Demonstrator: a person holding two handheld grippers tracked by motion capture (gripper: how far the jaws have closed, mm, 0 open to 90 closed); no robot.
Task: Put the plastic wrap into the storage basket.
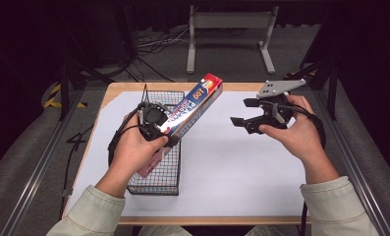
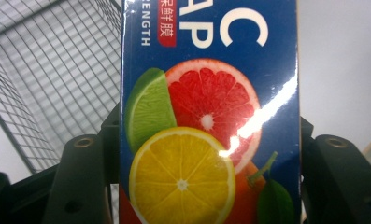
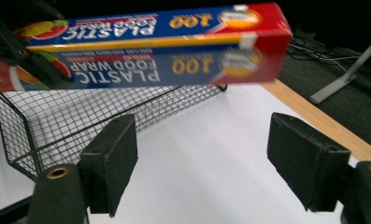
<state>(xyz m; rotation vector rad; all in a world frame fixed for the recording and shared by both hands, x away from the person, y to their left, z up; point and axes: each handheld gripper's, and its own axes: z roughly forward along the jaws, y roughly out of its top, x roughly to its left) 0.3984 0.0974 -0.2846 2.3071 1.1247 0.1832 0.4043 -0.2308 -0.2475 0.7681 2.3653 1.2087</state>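
1. We count one long blue-and-red cardboard box of plastic food wrap [image 1: 192,105], one black wire mesh basket [image 1: 164,176], and two grippers.
2. Our left gripper [image 1: 155,129] pinches the box, held slanted above the basket.
3. Our right gripper [image 1: 241,112] stands spread, nothing between its jaws.
4. The white table sheet [image 1: 232,167] lies open right of the basket.
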